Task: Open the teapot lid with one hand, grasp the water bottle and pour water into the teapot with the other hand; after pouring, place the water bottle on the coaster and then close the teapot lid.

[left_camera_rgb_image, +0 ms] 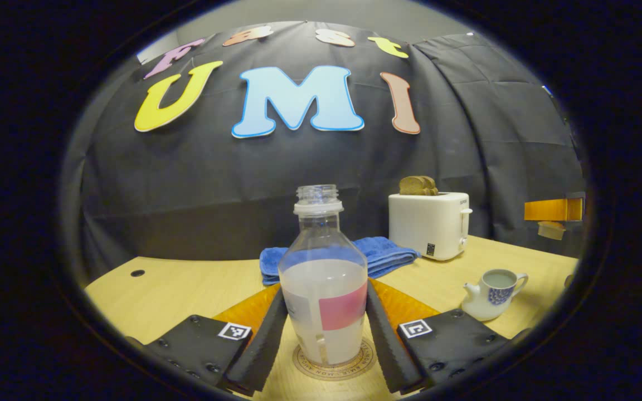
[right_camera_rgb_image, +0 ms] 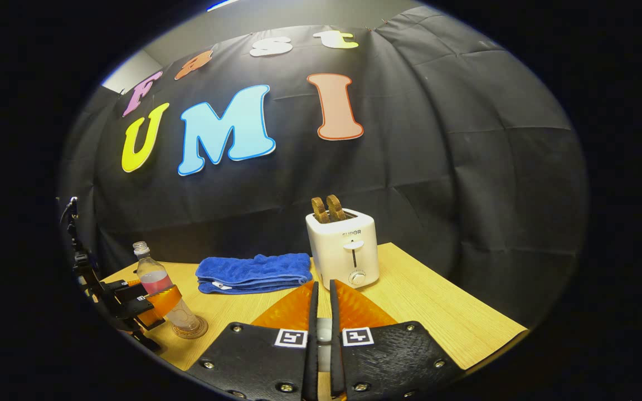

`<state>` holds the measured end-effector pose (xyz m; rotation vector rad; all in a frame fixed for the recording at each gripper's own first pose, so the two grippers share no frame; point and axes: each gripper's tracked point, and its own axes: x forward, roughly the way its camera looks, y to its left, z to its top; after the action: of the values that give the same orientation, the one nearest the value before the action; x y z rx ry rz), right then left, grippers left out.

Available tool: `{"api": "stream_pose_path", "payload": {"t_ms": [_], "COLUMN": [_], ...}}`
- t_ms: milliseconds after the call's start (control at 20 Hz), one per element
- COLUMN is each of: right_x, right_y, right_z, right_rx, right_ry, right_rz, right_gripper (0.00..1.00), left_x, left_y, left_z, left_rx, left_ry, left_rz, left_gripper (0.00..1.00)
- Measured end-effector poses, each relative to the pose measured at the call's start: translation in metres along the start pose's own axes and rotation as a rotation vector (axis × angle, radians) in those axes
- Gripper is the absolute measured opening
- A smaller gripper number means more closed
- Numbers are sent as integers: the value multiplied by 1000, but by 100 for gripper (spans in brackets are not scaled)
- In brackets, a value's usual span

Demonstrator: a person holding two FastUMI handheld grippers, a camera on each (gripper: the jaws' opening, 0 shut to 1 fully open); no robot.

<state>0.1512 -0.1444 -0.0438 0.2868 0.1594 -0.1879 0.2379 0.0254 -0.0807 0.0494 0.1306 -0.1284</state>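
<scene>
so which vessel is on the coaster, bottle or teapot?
The water bottle: uncapped, upright on the round coaster, between the left gripper fingers. The teapot sits lidless on the bare table, off to the side.

We find the worktop (left_camera_rgb_image: 187, 284) bare to the left of the bottle (left_camera_rgb_image: 324, 278), which stands on its coaster (left_camera_rgb_image: 335, 365) between the left tool's (left_camera_rgb_image: 324, 334) fingers. Behind it lies a folded towel (left_camera_rgb_image: 379, 253); the toaster (left_camera_rgb_image: 428, 224) blocks the right rear. The lidless teapot (left_camera_rgb_image: 491, 292) stands near the right, open worktop around it.
</scene>
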Motion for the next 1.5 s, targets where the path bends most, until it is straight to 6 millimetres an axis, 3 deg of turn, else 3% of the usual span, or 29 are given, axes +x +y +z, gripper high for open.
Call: {"api": "stream_pose_path", "payload": {"t_ms": [100,300,400,950,1200,1500], "right_x": [1,7,11,40,48,60], "right_y": [2,18,26,73,70,62], "right_z": [-2,-9,-14,-28,-37,-57], "right_rx": [1,6,-3,-22,-59,-73], "right_ry": [5,12,10,-65,-56,-4], "right_rz": [7,64,90,204,159,122], "right_gripper": [8,9,8,9,8,8], "left_x": [-1,-8,-14,-83,-90,-90], "left_y": [1,-5,-4,3,9,3], "left_z": [6,14,14,22,35,34], "left_rx": [-12,-27,-43,-97,-126,-155], "left_ry": [-19,-39,-29,-82,-126,-119], "left_rz": [3,-12,-15,-2,-8,-33], "left_gripper": [87,100,100,100,100,99]}}
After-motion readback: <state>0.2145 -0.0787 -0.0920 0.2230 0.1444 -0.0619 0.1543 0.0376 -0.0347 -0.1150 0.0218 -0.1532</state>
